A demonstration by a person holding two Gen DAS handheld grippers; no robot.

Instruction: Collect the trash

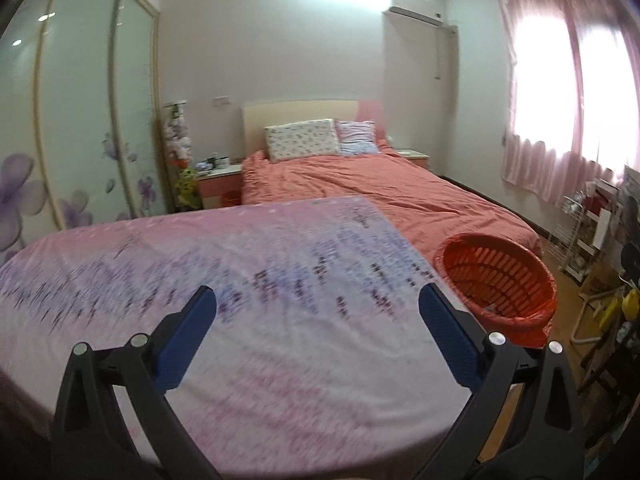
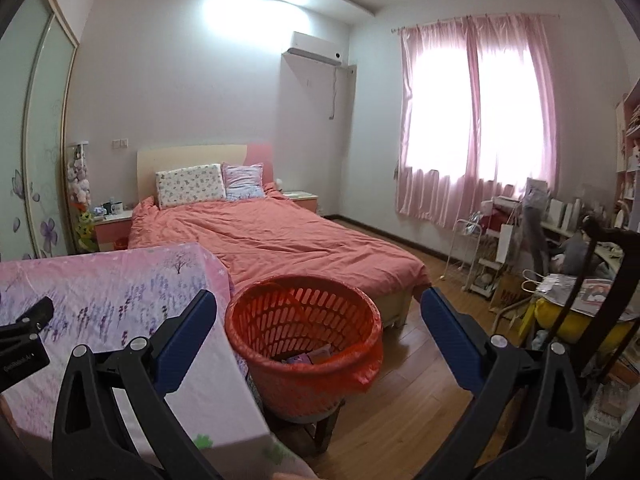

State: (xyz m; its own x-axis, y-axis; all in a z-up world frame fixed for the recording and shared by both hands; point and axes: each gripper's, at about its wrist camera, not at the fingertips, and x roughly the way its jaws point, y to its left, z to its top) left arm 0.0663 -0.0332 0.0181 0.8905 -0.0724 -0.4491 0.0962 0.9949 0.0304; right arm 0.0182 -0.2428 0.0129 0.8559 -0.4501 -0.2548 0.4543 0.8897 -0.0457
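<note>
Hovering over a table draped in pink cloth printed with purple flowers, left gripper with blue-padded fingers spread wide, holding nothing. Blurred cloth pattern in the left wrist view. Just beside the table's right edge, a round red slotted plastic basket lined with a red bag, raised on a dark stool. Low inside the basket, a few pink and purple scraps of trash. Poised above and before the basket, right gripper, jaws likewise wide and empty. Farther back, a bed with a salmon quilt; rightmost, pink curtains over a bright window.
</note>
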